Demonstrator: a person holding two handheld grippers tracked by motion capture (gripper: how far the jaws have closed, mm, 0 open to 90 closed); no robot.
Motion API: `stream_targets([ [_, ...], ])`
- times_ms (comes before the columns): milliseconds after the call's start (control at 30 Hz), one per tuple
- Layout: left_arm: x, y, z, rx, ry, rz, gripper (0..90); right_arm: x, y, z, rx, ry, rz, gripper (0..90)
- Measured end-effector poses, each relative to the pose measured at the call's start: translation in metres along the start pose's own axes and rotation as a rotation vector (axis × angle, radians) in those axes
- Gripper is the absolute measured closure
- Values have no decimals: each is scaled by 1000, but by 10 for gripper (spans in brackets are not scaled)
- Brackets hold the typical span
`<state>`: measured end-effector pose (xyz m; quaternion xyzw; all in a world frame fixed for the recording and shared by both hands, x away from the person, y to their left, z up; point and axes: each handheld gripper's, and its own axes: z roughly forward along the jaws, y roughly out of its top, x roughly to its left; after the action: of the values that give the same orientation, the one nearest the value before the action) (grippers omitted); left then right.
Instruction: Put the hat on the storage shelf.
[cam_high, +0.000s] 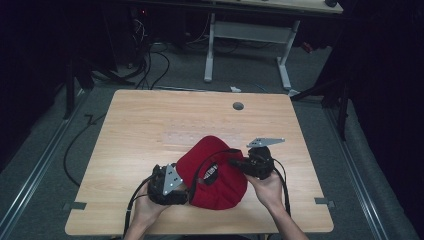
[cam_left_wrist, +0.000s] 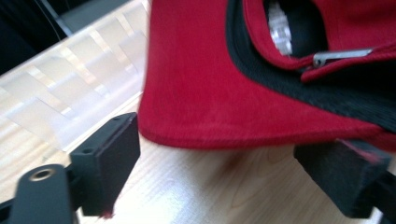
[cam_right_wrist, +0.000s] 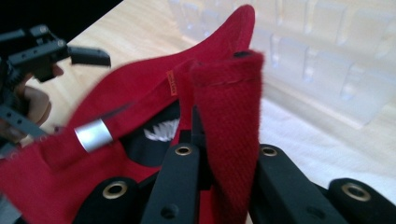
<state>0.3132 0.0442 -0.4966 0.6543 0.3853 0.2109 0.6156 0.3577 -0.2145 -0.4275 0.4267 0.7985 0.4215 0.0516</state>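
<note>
One grip secured: your right gripper (cam_right_wrist: 219, 154) clamps red cap (cam_high: 212, 172) strap. Left gripper (cam_left_wrist: 233, 163) jaws wide, straddling cap edge, not pinching. Second grip left.

Both forearms come in from the bottom edge, a gripper in each hand. Left gripper (cam_high: 186, 186) lies low and level, jaws spread wide, nothing pinched. Right gripper (cam_high: 234, 162) points left, jaws clamped tight on red cloth (cam_right_wrist: 229, 140)
</note>
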Motion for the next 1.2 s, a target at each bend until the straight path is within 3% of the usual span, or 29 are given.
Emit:
stream_targets([
  [67, -2, 2, 0, 9, -6, 1, 182, 0, -3, 6, 27, 10, 1, 853],
  [200, -3, -2, 3, 43, 31, 51, 243, 0, -6, 11, 44, 31, 18, 852],
  [367, -6, -2, 1, 60, 33, 32, 282, 0, -8, 16, 69, 55, 33, 850],
  [500, -8, 0, -6, 86, 29, 70, 333, 1, -5, 21, 79, 106, 62, 849],
  [600, -4, 2, -11, 84, 24, 67, 382, 6, -3, 29, 87, 137, 54, 847],
  [700, -2, 4, -14, 85, 5, 51, 456, 7, -2, 32, 85, 143, 54, 847],
  [800, -3, 6, -17, 89, -46, 52, 532, 2, -3, 29, 79, 165, 42, 832],
  [900, -5, 13, -18, 97, -108, 18, 647, 0, -6, 25, 57, 171, 48, 804],
  [933, -5, 13, -18, 97, -108, 18, 669, 0, -6, 25, 57, 171, 48, 804],
  [1200, -15, 22, -26, 119, -209, 10, 787, -10, -6, 19, 15, 191, 80, 683],
])
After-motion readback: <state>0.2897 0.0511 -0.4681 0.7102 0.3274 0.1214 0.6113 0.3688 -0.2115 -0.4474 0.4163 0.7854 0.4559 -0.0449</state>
